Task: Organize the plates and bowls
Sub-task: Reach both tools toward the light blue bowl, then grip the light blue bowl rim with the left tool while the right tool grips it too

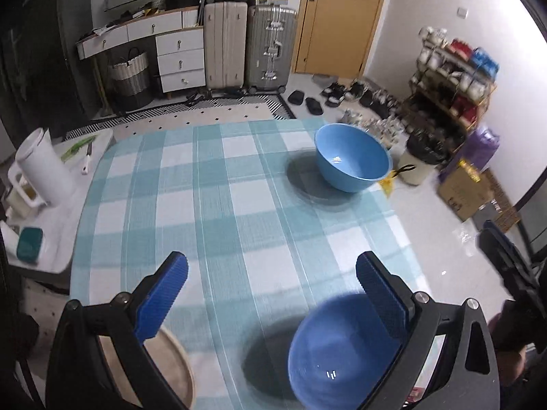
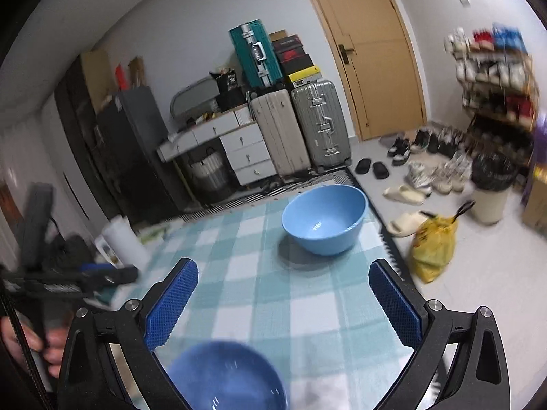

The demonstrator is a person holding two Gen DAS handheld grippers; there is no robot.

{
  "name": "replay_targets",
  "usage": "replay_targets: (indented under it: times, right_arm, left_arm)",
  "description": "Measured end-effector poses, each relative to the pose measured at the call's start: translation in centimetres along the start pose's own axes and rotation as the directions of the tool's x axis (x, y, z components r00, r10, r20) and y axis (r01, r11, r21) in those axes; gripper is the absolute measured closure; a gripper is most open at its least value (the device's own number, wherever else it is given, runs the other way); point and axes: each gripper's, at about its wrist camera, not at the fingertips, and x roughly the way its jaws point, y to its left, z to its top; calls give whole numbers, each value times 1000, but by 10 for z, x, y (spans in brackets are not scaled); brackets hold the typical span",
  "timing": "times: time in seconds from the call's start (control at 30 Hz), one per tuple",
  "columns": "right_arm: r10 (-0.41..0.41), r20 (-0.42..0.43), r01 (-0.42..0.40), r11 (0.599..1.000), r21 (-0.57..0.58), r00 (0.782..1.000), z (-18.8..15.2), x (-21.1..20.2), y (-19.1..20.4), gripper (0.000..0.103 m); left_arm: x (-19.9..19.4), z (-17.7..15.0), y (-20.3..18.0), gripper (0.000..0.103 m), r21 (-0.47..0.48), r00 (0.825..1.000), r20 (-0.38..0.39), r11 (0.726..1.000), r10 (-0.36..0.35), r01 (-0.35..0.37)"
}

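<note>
Left wrist view: the left gripper [image 1: 271, 282] hangs with jaws spread and empty over the checked tabletop [image 1: 212, 184], the dark blue bowl [image 1: 336, 352] just under its right jaw, the light blue bowl [image 1: 353, 162] far right by the edge. Right wrist view: the right gripper [image 2: 283, 295] is spread and empty too, with the dark blue bowl [image 2: 227, 377] near-left below and the light blue bowl [image 2: 324, 218] straight ahead, so the right looks better lined up for the far bowl.
</note>
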Motion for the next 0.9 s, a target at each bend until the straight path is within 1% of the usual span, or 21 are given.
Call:
replay_targets:
  times: [0.03, 0.1, 0.13, 0.17, 0.2, 0.23, 0.27, 0.3, 0.33, 0.4, 0.47, 0.5, 0.53, 0.6, 0.67, 0.73, 0.77, 0.8, 0.83, 0.9]
  right_arm:
    - [-6, -28, 7, 1000, 30, 1000, 5, 14, -9, 1]
    - [3, -62, 1, 998, 65, 998, 7, 32, -20, 1]
    - [15, -84, -7, 995, 96, 996, 9, 43, -29, 1]
    - [41, -95, -29, 991, 130, 995, 10, 52, -37, 1]
    - [84, -102, -66, 983, 169, 991, 11, 64, -45, 1]
    - [107, -115, -82, 976, 201, 988, 14, 78, -54, 1]
    - [95, -118, -68, 975, 211, 988, 14, 85, -59, 1]
    - [83, -120, -54, 973, 223, 989, 15, 93, -64, 1]
    - [71, -128, -40, 972, 231, 989, 16, 103, -69, 1]
    - [47, -137, -15, 975, 224, 990, 18, 115, -75, 1]
    - [42, -139, -9, 973, 231, 989, 17, 121, -79, 1]
    - [43, -142, -7, 970, 242, 989, 18, 124, -82, 1]
    - [49, -149, -9, 967, 256, 988, 18, 127, -86, 1]
    - [58, -161, -12, 961, 275, 985, 16, 131, -91, 1]
    - [68, -181, -13, 958, 286, 981, 14, 136, -95, 1]
    - [69, -195, -10, 957, 290, 978, 12, 138, -97, 1]
    - [96, -186, -35, 952, 303, 978, 12, 138, -99, 1]
    - [161, -158, -101, 939, 329, 974, 13, 140, -102, 1]
    - [173, -154, -113, 935, 335, 973, 13, 142, -101, 1]
    - [148, -163, -88, 941, 327, 976, 17, 147, -101, 1]
  left_arm:
    - [10, 8, -2, 3, -2, 1000, -9, 1000, 30, -30]
    - [31, 25, -12, 3, 36, 998, -31, 998, 48, -47]
    - [38, 31, -14, 3, 38, 998, -44, 998, 50, -48]
    - [48, 38, -16, 3, 30, 997, -73, 999, 36, -33]
    - [60, 46, -16, 3, 1, 993, -116, 1000, -8, 9]
    - [68, 52, -16, 3, -24, 989, -142, 999, -42, 38]
    - [78, 58, -19, 3, -35, 984, -169, 998, -64, 59]
    - [86, 64, -23, 3, -31, 979, -192, 998, -63, 58]
    - [94, 70, -27, 3, -25, 978, -203, 999, -41, 36]
    - [106, 80, -39, 3, 14, 977, -211, 1000, -7, 10]
    - [118, 90, -49, 3, 40, 980, -198, 999, 16, -8]
    - [126, 95, -53, 3, 58, 978, -208, 998, 22, -11]
    - [136, 100, -56, 3, 58, 974, -227, 998, 12, 1]
    - [157, 107, -61, 4, 41, 958, -287, 998, -24, 38]
    - [174, 114, -63, 4, 0, 949, -310, 998, -61, 64]
    - [191, 119, -70, 5, 15, 936, -347, 997, -65, 75]
    - [199, 122, -72, 6, 5, 934, -348, 997, -74, 81]
    - [203, 125, -72, 6, 1, 933, -350, 996, -85, 91]
    - [208, 128, -74, 6, -8, 929, -355, 995, -100, 104]
    - [215, 135, -76, 6, -24, 927, -353, 991, -129, 129]
